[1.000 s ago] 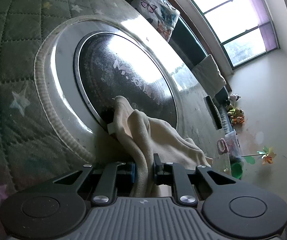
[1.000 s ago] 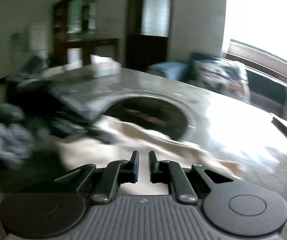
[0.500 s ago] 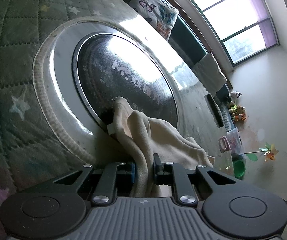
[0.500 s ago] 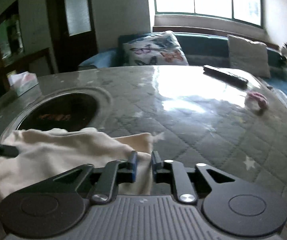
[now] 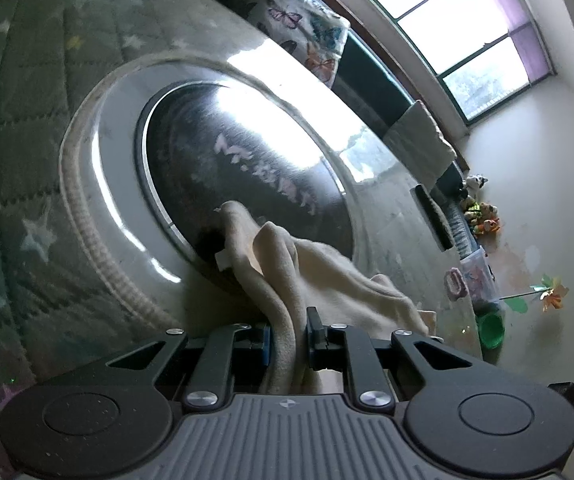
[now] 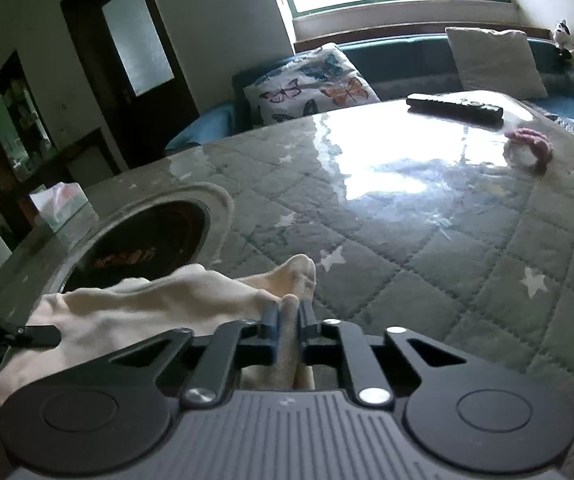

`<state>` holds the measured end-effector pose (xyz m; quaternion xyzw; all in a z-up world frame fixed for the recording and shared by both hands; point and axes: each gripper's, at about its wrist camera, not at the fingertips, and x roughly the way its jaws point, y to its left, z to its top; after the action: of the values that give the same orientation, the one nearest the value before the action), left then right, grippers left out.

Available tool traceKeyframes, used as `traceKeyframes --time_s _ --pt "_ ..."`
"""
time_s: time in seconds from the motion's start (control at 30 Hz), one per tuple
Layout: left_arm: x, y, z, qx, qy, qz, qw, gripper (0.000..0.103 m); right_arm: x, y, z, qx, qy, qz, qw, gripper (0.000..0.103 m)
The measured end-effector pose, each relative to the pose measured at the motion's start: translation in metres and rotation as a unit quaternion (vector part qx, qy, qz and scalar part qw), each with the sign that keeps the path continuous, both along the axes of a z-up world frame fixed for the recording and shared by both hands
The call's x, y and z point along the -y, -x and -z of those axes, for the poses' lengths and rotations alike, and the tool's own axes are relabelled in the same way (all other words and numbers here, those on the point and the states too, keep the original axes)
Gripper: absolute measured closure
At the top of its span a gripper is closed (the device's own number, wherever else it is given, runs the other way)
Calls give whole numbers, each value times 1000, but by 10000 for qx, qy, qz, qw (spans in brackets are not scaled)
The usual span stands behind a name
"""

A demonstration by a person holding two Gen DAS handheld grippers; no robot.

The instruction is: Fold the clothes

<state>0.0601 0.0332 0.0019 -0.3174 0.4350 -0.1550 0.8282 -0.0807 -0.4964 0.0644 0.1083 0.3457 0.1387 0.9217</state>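
Folding had barely begun: cream garment (image 6: pixel 159 304) lay bunched beside the round cooktop (image 6: pixel 143 244) on the tabletop (image 6: pixel 427 248), left gripper (image 5: pixel 287 334) and right gripper (image 6: pixel 287 326) fingers each pinching an edge; no crease made.

I am seeing open quilted table cover (image 6: pixel 427 264) stretching ahead of my right gripper (image 6: pixel 287 330), with the remote (image 6: pixel 455 106) and pink ring (image 6: pixel 529 150) lying far off, and the round cooktop (image 6: pixel 147 240) sitting to the left.
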Motion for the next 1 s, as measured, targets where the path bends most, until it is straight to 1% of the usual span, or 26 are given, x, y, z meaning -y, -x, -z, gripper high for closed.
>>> traceKeyframes --time_s 0.13,0.2,0.33,0.57,0.67,0.9,1.0 --pt "12 -2 -19 276 -136 202 9993 87 6 13 -15 223 -141 80 9996 96" --pt "21 -6 -29 400 -177 341 9985 87 10 20 -24 355 -115 120 9992 96" --pt "48 -15 -42 573 -223 640 9961 89 23 32 -40 606 46 327 9976 96" --pt "115 -37 -55 756 -215 1248 9891 89 65 38 -65 866 403 942 9910 96" --pt "145 -48 -58 795 -200 1514 9851 89 85 39 -72 939 600 1216 9863 96" --pt "211 -67 -59 853 -208 2092 9739 89 131 32 -74 874 912 1807 9754 96" --pt "233 -74 -51 812 -374 2261 9700 89 148 27 -70 786 1040 2046 9701 96"
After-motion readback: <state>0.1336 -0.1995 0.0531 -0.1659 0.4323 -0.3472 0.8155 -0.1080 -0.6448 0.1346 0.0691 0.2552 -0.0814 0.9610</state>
